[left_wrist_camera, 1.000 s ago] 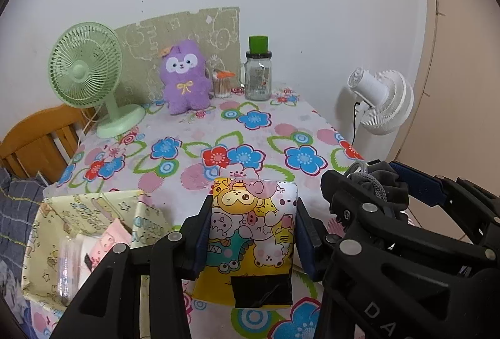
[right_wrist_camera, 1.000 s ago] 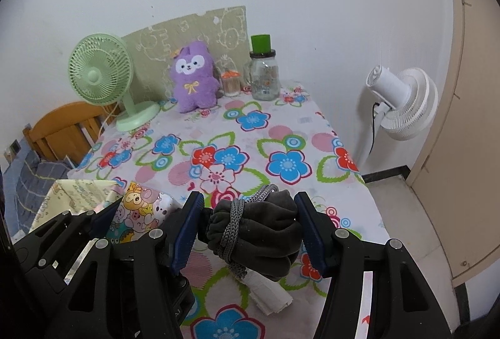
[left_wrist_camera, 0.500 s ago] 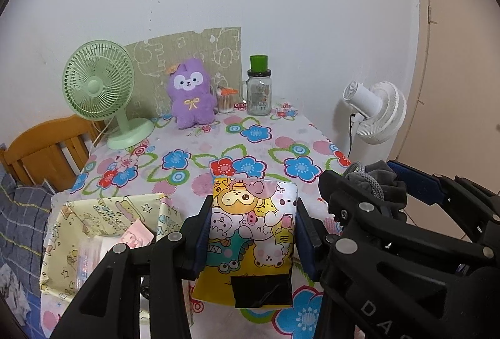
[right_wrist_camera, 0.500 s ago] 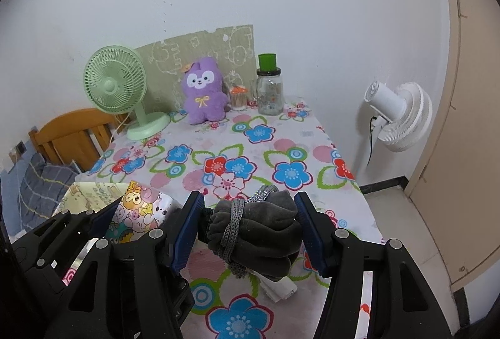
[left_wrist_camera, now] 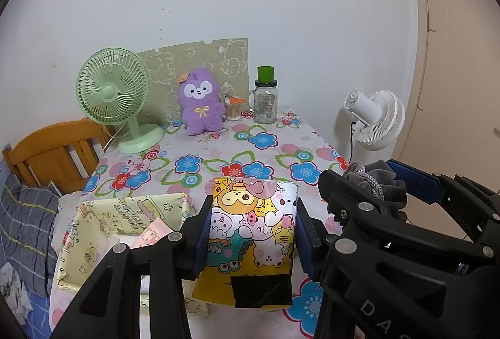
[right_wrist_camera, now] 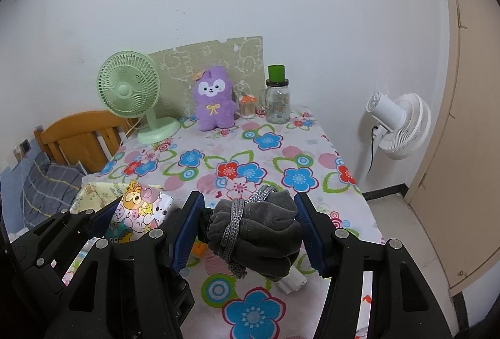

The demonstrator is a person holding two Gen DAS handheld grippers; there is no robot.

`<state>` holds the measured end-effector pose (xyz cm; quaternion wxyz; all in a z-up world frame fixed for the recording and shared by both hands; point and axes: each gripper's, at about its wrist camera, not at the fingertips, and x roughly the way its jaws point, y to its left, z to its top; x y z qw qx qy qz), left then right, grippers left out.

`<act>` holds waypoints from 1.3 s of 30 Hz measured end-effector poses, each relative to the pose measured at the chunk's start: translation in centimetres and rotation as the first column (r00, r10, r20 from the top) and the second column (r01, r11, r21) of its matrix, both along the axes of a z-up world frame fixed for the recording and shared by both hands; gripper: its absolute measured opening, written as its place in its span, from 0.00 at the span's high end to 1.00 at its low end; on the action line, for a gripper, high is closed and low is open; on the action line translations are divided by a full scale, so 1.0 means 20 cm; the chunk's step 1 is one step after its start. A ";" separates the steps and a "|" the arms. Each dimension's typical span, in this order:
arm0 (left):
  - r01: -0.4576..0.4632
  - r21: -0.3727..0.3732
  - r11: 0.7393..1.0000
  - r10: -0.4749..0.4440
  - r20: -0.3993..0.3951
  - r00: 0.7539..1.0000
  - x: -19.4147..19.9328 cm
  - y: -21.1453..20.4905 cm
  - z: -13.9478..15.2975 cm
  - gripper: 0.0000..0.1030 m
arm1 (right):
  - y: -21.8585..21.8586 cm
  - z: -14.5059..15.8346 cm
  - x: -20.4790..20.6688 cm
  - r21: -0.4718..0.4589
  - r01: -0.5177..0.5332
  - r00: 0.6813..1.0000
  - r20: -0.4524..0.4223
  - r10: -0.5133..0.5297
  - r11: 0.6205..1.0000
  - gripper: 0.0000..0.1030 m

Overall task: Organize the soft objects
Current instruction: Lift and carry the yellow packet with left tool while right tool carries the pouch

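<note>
My left gripper (left_wrist_camera: pixel 250 232) is shut on a yellow cartoon-print packet (left_wrist_camera: pixel 251 232) and holds it above the table's near edge. My right gripper (right_wrist_camera: pixel 250 229) is shut on a rolled grey cloth bundle (right_wrist_camera: pixel 259 229) tied with grey cord, held above the floral tablecloth (right_wrist_camera: pixel 250 151). The bundle also shows in the left wrist view (left_wrist_camera: pixel 378 182), and the packet in the right wrist view (right_wrist_camera: pixel 137 207). A pale yellow fabric bin (left_wrist_camera: pixel 103 232) with small packets in it sits at the near left. A purple plush toy (left_wrist_camera: pixel 201 104) stands at the back.
A green desk fan (left_wrist_camera: pixel 115 98) stands back left, and a glass jar with a green lid (left_wrist_camera: pixel 265 101) and a small cup (left_wrist_camera: pixel 232 109) back centre. A white fan (left_wrist_camera: pixel 375 120) stands off the table's right side. A wooden chair (left_wrist_camera: pixel 53 157) and bedding are left. A small white object (right_wrist_camera: pixel 292 279) lies under my right gripper.
Both grippers have pulled back and risen with their loads still held; the table looks farther away and more of the wall shows.
</note>
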<state>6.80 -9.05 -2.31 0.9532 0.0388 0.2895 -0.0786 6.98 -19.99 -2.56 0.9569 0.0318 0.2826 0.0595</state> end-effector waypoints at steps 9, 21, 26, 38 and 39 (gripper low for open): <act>-0.001 -0.011 1.000 0.001 0.007 1.000 -0.02 0.09 0.02 0.54 | 0.09 0.03 -0.03 -0.015 -0.005 1.000 0.011 0.005 1.000 0.39; -0.005 -0.017 1.000 0.005 -0.001 1.000 0.02 0.21 0.02 0.54 | 0.22 0.04 0.01 -0.034 -0.013 1.000 0.004 0.013 0.999 0.39; -0.014 -0.019 1.000 0.014 -0.008 1.000 0.05 0.27 0.01 0.54 | 0.28 0.04 0.03 -0.041 -0.021 1.000 0.000 0.021 0.999 0.39; -0.048 -0.030 0.998 0.047 -0.027 0.999 0.13 0.41 -0.02 0.54 | 0.43 0.02 0.11 -0.071 -0.055 0.998 -0.017 0.054 0.996 0.39; -0.051 -0.030 0.998 0.050 -0.030 0.998 0.13 0.42 -0.02 0.54 | 0.45 0.02 0.12 -0.072 -0.057 0.998 -0.019 0.056 0.996 0.39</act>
